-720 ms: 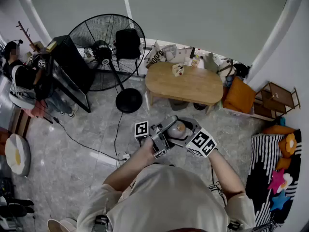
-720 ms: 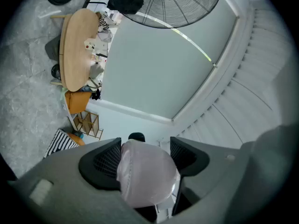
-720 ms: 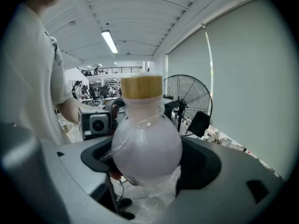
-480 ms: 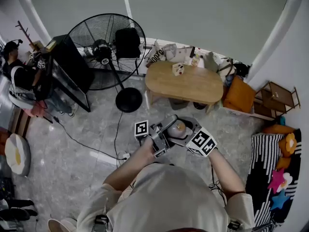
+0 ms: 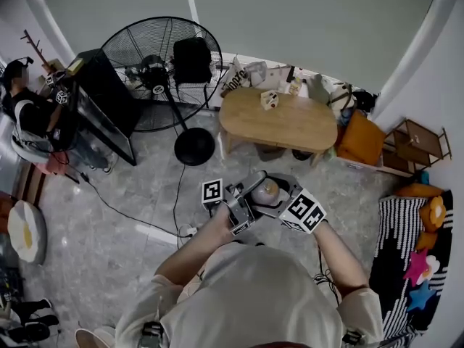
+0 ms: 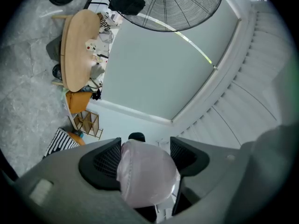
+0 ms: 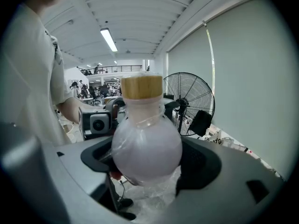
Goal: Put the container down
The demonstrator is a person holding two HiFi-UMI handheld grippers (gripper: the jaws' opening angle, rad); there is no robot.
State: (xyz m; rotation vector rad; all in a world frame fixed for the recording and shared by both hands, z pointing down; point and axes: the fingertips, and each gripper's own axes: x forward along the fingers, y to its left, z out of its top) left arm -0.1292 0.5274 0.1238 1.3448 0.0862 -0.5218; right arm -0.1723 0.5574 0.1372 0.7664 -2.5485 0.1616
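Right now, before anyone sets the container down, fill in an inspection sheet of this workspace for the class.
Surface: oval wooden table standing ahead on the grey floor.
Job's things: round container with a wooden lid, held in the air, not yet set down.
Clutter: small white box on the table.
Grippers: left gripper and right gripper both closed on the container.
Cables: black cable across the floor to a white power strip.
Surroundings: standing fan, seated person, striped rug.
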